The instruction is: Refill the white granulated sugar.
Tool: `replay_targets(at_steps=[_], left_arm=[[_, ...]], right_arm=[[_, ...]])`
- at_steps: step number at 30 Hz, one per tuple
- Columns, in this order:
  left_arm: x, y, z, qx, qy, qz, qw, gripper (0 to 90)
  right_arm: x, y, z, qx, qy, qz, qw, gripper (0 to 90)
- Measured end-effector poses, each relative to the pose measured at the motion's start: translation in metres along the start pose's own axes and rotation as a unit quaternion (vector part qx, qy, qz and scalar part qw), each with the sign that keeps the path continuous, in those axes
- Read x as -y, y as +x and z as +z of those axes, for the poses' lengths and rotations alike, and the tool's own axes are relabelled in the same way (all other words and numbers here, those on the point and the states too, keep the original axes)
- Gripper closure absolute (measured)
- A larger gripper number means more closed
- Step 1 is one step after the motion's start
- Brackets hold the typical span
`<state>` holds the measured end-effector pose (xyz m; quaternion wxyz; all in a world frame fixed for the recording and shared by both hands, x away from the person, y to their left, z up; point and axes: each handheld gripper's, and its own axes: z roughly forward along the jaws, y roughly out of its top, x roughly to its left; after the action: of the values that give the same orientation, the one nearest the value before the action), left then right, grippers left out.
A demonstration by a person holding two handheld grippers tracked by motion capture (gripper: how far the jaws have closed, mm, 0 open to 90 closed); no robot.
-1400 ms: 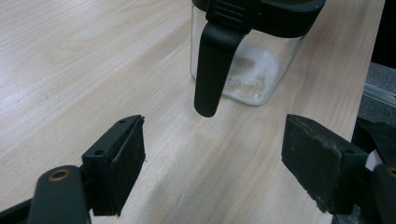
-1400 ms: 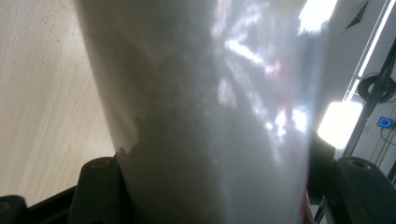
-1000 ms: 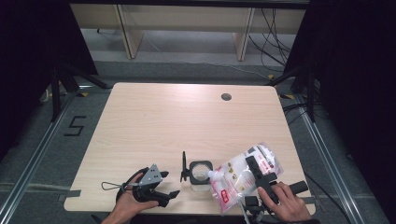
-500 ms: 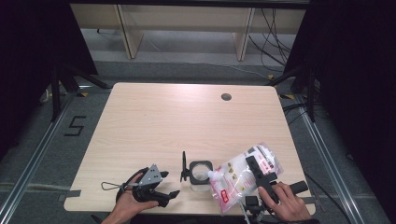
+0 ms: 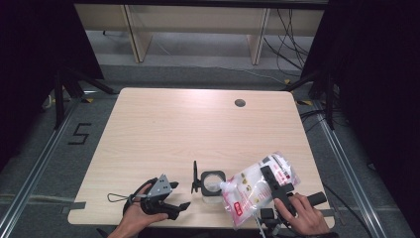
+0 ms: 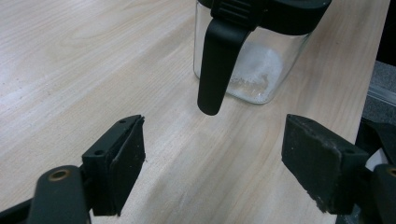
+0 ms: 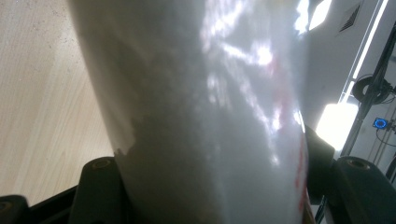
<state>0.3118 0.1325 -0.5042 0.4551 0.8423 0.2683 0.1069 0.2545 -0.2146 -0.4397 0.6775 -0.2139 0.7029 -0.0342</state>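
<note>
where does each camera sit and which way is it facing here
High view: above the person's side, facing forward and down on the table; both hands, left gripper, right gripper clamping the pouch.
Left gripper view: on that gripper, facing the glass jar past open jaws.
Right gripper view: on that gripper, against the pouch.
Shared: jar and pouch appear from above too.

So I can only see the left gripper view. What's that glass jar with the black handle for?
Observer: A white pouch is tipped over the jar, its spout at the jar's open top.
Operator: Who's holding the pouch?
Observer: The right gripper; its jaws squeeze the pouch's sides.
Operator: Where's my gripper from up high?
Observer: The left gripper sits low by the table's near edge, left of the jar, jaws open.
</note>
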Motion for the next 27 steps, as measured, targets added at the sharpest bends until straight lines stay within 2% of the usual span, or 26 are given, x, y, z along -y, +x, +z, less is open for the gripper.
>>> replay_targets(at_steps=[2, 3, 4, 7, 8, 9, 10, 11, 12, 13, 14, 15, 17, 18, 20, 22, 23, 24, 25, 26, 27], left_arm=[[-0.001, 0.001, -0.001, 0.003, 0.006, 0.003, 1.0, 20.9], [0.0, 0.0, 0.0, -0.004, 0.004, -0.011, 0.9999, 20.9], [0.0, 0.001, 0.0, -0.004, 0.003, -0.001, 1.0, 21.0], [0.0, 0.002, 0.0, -0.004, 0.005, 0.003, 1.0, 21.0], [0.0, -0.001, 0.0, 0.001, 0.006, -0.011, 0.9999, 21.0], [0.0, -0.001, 0.0, 0.001, 0.006, -0.011, 0.9999, 20.9], [0.0, 0.0, 0.0, 0.002, -0.001, -0.002, 1.0, 20.9], [0.0, 0.0, 0.0, 0.0, -0.001, -0.002, 1.0, 21.0], [0.0, 0.0, 0.0, 0.001, -0.001, -0.002, 1.0, 21.0], [0.0, 0.001, -0.001, -0.002, 0.006, 0.008, 0.9999, 20.9], [0.001, 0.0, -0.001, -0.004, 0.011, -0.005, 0.9999, 21.0], [0.001, 0.0, -0.001, -0.004, 0.011, -0.004, 0.9999, 20.9], [0.001, -0.001, -0.001, 0.006, 0.005, -0.015, 0.9999, 21.0], [0.0, -0.001, -0.002, 0.003, 0.011, -0.009, 0.9999, 21.0], [0.001, -0.002, -0.001, 0.0, 0.004, -0.008, 1.0, 21.0], [0.001, -0.002, -0.001, 0.008, 0.01, -0.01, 0.9999, 21.0], [0.002, -0.001, -0.002, 0.006, 0.014, -0.004, 0.9999, 21.0], [0.001, -0.001, -0.001, 0.004, 0.005, -0.001, 1.0, 21.0], [0.002, -0.003, -0.001, 0.001, -0.001, -0.016, 0.9999, 20.9], [0.001, -0.002, -0.001, 0.0, 0.002, -0.012, 0.9999, 20.9], [0.002, -0.002, 0.0, 0.002, -0.002, -0.013, 0.9999, 20.9]], right_arm=[[-0.001, 0.0, 0.002, 0.003, -0.007, 0.001, 1.0, 38.8], [-0.001, -0.001, 0.001, -0.005, -0.004, -0.016, 0.9999, 38.8], [0.0, -0.003, 0.001, -0.003, 0.0, -0.026, 0.9997, 38.8], [0.0, -0.003, 0.001, -0.003, 0.001, -0.012, 0.9999, 38.8], [0.002, -0.005, 0.002, 0.001, -0.005, -0.031, 0.9995, 38.9], [0.002, -0.005, 0.002, 0.001, -0.005, -0.031, 0.9995, 38.9], [0.002, -0.006, 0.002, 0.001, 0.0, -0.028, 0.9996, 38.9], [0.002, -0.007, 0.001, -0.009, 0.006, -0.037, 0.9993, 38.9], [0.002, -0.006, 0.001, -0.012, 0.01, -0.024, 0.9996, 38.9], [0.003, -0.005, 0.002, 0.007, -0.002, -0.019, 0.9998, 38.9], [0.002, -0.007, 0.001, 0.009, 0.001, -0.026, 0.9996, 38.9], [0.002, -0.01, 0.001, -0.004, 0.007, -0.038, 0.9993, 38.9], [0.002, -0.009, 0.002, 0.005, -0.001, -0.031, 0.9995, 38.9], [0.002, -0.01, 0.003, 0.005, -0.003, -0.03, 0.9995, 38.9], [0.002, -0.01, 0.003, 0.006, -0.005, -0.032, 0.9995, 39.0], [0.003, -0.009, 0.004, 0.004, -0.006, -0.032, 0.9994, 39.0], [0.003, -0.009, 0.004, 0.004, -0.006, -0.032, 0.9994, 39.0], [0.002, -0.008, 0.004, 0.004, -0.004, -0.033, 0.9994, 39.0], [0.002, -0.008, 0.005, 0.009, -0.005, -0.031, 0.9995, 39.0], [0.002, -0.008, 0.005, 0.004, -0.005, -0.034, 0.9994, 39.0], [0.002, -0.007, 0.005, 0.008, -0.006, -0.027, 0.9996, 39.0]])
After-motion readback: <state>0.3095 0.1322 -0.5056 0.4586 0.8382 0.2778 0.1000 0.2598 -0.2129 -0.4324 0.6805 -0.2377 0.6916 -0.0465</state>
